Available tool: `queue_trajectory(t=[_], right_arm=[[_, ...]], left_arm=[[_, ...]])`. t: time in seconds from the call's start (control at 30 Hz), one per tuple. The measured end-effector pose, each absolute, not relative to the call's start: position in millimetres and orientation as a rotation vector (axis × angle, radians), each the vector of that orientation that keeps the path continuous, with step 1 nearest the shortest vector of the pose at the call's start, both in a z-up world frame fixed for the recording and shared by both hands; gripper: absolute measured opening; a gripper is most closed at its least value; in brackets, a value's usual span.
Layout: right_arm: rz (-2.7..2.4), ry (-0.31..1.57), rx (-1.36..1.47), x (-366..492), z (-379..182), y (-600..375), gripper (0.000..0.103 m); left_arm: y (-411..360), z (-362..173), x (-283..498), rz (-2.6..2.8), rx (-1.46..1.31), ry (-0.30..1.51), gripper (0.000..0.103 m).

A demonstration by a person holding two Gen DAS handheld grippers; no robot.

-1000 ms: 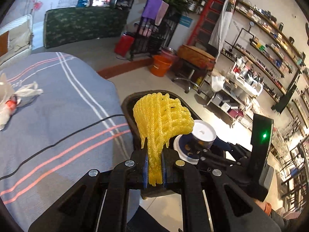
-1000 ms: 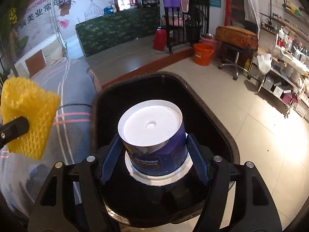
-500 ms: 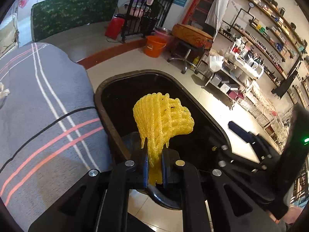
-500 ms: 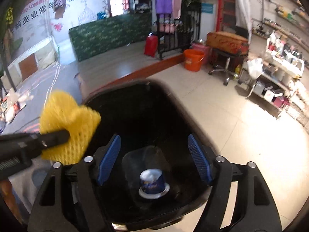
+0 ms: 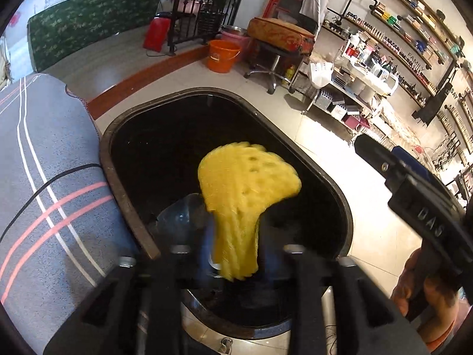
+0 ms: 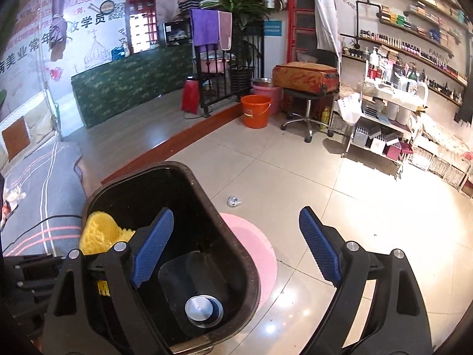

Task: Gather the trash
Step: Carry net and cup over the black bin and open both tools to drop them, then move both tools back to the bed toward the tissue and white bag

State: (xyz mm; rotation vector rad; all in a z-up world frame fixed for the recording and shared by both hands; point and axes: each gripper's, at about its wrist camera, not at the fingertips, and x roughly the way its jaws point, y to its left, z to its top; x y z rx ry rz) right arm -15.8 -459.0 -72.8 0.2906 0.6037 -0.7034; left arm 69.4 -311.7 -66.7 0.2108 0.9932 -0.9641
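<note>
Dropping yellow foam net (image 5: 245, 198) into the black bin (image 5: 340, 195): left gripper (image 5: 233, 254) sits right over the bin's near rim, jaws opening, net between them but pads look clear of it, so it's likely falling free. Held above the mouth so it lands inside. Right gripper (image 6: 233, 245) just off the bin's right rim, jaws opening wide, nothing between them. Blue cup (image 6: 204, 310) lies at the bin bottom, lid up. More white scraps (image 6: 11, 198) on the striped grey cloth (image 6: 50, 183) left of the bin; small crumpled bit (image 6: 233, 200) on the floor beyond it, probably next
</note>
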Motion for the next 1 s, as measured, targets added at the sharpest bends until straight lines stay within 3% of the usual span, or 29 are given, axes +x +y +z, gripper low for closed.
queue_trajectory(t=[0.03,0.2,0.33,0.4,1.0], right_arm=[[-0.707,0.601,0.302,-17,-72,-461,0.087],[-0.719,0.571,0.334,-22,-66,-465,0.090],[-0.719,0.552,0.326,-22,-61,-461,0.090],[-0.714,0.545,0.319,-20,-59,-457,0.095],[-0.476,0.583,0.253,28,-51,-380,0.097]], left_arm=[[-311,-66,68,-0.960,0.213,0.979,0.064],[-309,-56,60,-0.967,0.226,0.910,0.084],[-299,-42,50,-0.955,0.236,0.828,0.093],[-292,-37,49,-0.936,0.231,0.801,0.094],[-211,-19,63,-0.736,0.109,0.725,0.097]])
